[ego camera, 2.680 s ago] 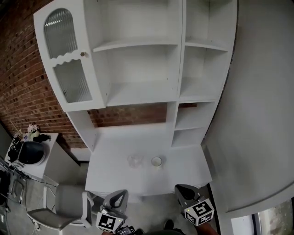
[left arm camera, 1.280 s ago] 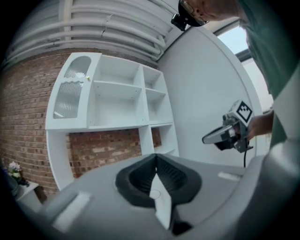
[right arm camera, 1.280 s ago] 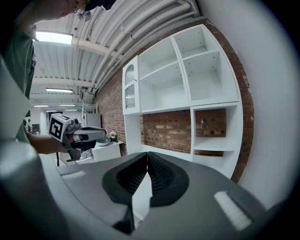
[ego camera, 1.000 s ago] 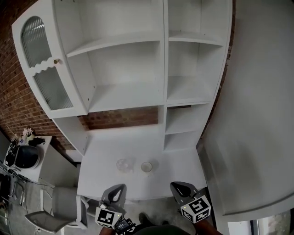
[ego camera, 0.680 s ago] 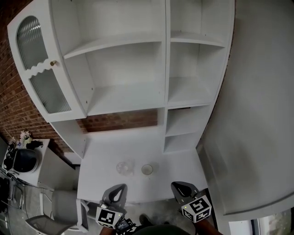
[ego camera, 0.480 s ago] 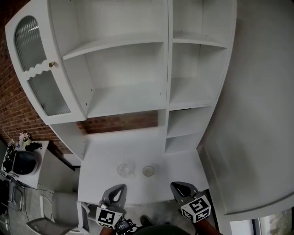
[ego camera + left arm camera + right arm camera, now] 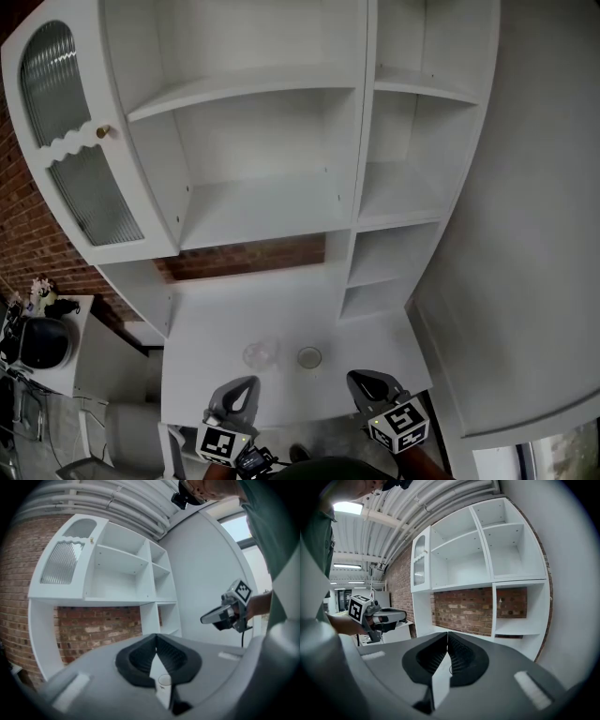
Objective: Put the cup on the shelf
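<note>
Head view: the white shelf unit (image 7: 272, 197) fills the frame, with a ribbed-glass door (image 7: 66, 141) at upper left. The small white cup (image 7: 309, 357) sits on the counter (image 7: 225, 309) at lower center, just right of a clear glass (image 7: 261, 353), not touching it. The left gripper (image 7: 246, 385) and right gripper (image 7: 360, 379) are at the bottom edge, apart from those 2 vessels.

Left gripper view: the jaws are fully together and hold nothing. The right gripper (image 7: 220, 616) is at mid right.

Right gripper view: the jaws are together and empty. The left gripper (image 7: 396, 615) is at mid left.
</note>
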Available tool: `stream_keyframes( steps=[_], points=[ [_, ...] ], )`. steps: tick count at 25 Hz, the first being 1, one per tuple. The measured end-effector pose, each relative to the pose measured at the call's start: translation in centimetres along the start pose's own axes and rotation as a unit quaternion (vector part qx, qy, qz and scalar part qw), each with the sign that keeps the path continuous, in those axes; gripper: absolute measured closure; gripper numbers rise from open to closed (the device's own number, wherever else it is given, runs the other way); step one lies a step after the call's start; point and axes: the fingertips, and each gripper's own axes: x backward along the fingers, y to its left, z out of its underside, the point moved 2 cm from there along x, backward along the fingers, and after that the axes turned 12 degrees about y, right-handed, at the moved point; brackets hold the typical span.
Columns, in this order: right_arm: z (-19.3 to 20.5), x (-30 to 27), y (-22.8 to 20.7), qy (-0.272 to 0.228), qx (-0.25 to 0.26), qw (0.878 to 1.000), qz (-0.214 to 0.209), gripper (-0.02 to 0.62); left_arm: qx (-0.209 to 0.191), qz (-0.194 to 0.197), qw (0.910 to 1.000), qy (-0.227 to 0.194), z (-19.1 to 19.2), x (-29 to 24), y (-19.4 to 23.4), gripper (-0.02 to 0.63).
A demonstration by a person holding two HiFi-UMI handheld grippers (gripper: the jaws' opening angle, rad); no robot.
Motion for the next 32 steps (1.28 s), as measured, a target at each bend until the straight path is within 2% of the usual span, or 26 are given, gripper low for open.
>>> stream_keyframes(
  steps=[7, 13, 32],
  points=[
    [-0.4, -2.3, 1.1, 0.012, -0.003, 1.000, 0.007, 0.583, -0.002, 0.012, 0.9999, -0.001, 1.3, -0.4, 2.3, 0.603],
    [-0.2, -4.5, 1.7, 0.030, 0.001, 1.000, -0.003, 0.578, 0.011, 0.001, 0.9999, 0.012, 3.2, -0.4, 4.2, 0.603],
    [2.4, -10.7, -2.3, 0.090, 0.010, 0.993, -0.080, 0.566, 0.061, -0.057, 0.9935, 0.078, 7.5, -4.6, 4.5, 0.603]
  ],
)
